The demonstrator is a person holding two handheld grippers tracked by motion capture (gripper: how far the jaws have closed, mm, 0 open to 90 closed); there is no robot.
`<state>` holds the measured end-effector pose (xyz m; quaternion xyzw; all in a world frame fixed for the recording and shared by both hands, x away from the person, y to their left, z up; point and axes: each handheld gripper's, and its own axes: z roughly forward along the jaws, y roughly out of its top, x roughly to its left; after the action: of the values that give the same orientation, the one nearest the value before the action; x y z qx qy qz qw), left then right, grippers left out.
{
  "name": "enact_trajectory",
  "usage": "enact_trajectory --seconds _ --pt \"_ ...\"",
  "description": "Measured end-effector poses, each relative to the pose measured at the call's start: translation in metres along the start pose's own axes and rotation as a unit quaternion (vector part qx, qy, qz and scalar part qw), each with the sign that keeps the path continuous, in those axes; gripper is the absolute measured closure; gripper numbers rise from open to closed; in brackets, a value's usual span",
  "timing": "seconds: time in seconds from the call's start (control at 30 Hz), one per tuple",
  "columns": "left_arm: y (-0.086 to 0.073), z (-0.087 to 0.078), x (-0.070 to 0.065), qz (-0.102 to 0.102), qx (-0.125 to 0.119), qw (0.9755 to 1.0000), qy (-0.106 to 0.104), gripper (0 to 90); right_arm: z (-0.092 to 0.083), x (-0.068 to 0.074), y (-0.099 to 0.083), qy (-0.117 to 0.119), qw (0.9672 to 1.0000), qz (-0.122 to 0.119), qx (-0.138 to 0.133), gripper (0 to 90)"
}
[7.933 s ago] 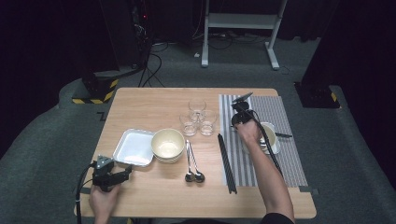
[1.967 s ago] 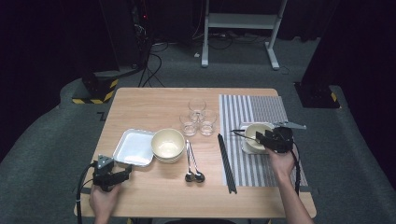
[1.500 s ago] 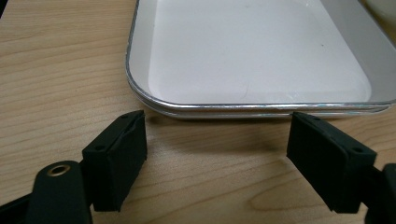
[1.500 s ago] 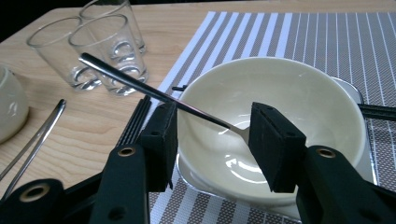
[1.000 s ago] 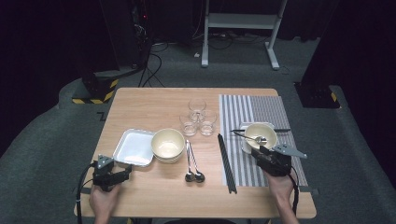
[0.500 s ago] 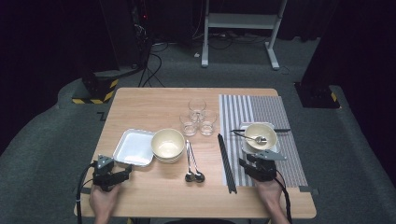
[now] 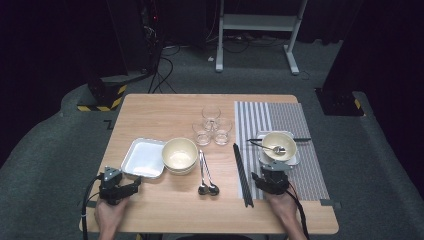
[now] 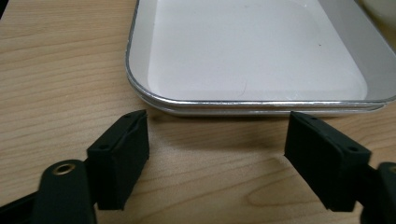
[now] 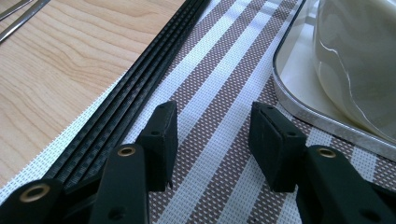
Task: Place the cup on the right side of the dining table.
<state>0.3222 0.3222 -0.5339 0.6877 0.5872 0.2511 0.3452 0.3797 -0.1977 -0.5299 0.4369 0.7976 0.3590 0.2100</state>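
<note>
My left gripper [image 7: 131, 183] rests open on the wood at the table's front left, nothing between its jaws [image 8: 215, 154]. Just ahead of it lies an empty white tray [image 8: 252, 51] [image 7: 145, 158]. My right gripper [image 7: 271, 174] sits low over the striped placemat [image 9: 219, 79], open and empty [image 9: 212, 135]; its jaws have just been opening. Black chopsticks [image 9: 140, 88] [image 7: 242, 172] lie along the mat's left edge. A cream bowl [image 7: 280, 145] with a spoon in it stands on a small tray [image 9: 299, 105] just beyond the right gripper.
Mid-table stand a second cream bowl [image 7: 180, 154], two spoons [image 7: 206, 176] and three glasses [image 7: 212, 128]. A dark utensil [image 7: 301, 139] lies behind the bowl on the mat. The table's front edge is close behind both hands.
My right gripper has drawn back from the bowl on the mat toward the front edge and come down low over the mat. The left gripper has stayed put.
</note>
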Motion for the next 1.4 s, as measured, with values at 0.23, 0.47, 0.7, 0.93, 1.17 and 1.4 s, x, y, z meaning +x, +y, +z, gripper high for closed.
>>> enact_trajectory --seconds 0.23,0.47,0.7,0.93,1.17,1.4 --pt "-0.001 -0.001 0.0 0.005 0.001 1.0 -0.001 24.0 0.0 0.0 0.0 0.003 1.0 0.001 0.001 50.0" --pt "0.001 -0.011 0.001 -0.004 -0.013 0.9999 0.001 25.4 0.001 0.001 0.0 0.007 1.0 -0.003 0.002 46.3" --pt "0.013 -0.024 0.004 -0.014 -0.031 0.9993 -0.016 26.3 0.001 0.001 0.0 0.007 1.0 -0.003 0.002 46.3" --pt "0.028 -0.029 -0.002 -0.013 -0.042 0.9988 -0.022 26.2 0.001 0.001 0.0 0.008 1.0 -0.003 0.002 45.9" --pt "0.049 -0.035 -0.004 -0.005 -0.07 0.9974 -0.019 26.0 0.001 0.001 0.0 0.011 0.9999 -0.003 0.003 44.8" --pt "0.071 -0.035 -0.003 -0.004 -0.067 0.9967 -0.045 26.7 0.001 0.001 0.0 0.01 0.9999 -0.003 0.003 44.8"
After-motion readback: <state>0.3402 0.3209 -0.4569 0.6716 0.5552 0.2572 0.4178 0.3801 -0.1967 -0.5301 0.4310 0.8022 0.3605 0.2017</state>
